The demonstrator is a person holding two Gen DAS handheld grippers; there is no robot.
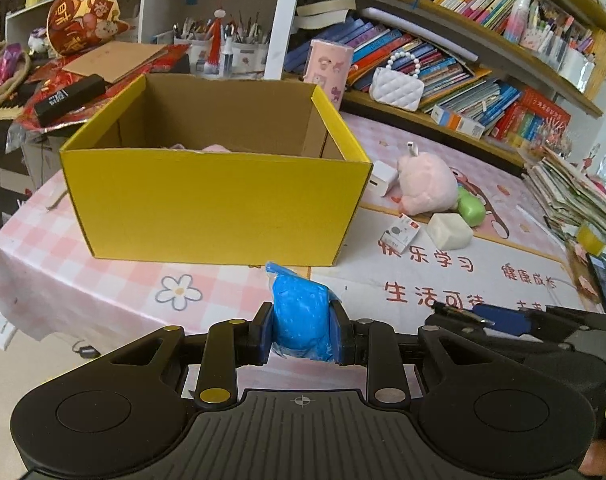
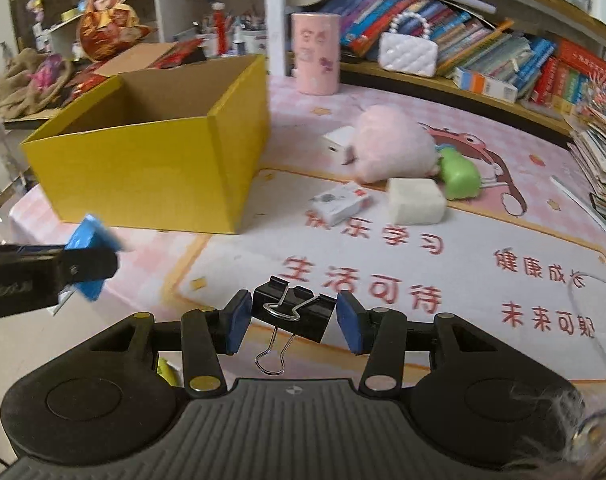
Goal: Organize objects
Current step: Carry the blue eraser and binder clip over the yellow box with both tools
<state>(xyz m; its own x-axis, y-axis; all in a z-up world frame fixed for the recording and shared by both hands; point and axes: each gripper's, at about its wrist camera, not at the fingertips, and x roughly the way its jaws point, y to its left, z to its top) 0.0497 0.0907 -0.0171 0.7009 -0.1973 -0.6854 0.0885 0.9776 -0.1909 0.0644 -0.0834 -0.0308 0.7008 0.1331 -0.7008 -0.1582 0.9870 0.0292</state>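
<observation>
Left gripper (image 1: 301, 330) clamped squishy blue packet (image 1: 301, 320) short of yellow cardboard box (image 1: 215, 208); right gripper (image 2: 290, 322) wide around black binder clip (image 2: 290, 312). Packet looked slippy, might've dropped outside.

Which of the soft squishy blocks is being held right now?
The blue block, squeezed in the left hand-held gripper. The white block and green block lie on the table.

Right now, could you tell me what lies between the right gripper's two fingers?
A black binder clip sits between the open right gripper's fingers, on the mat. Neither pad clearly touches it. The right wrist view shows this.
</observation>
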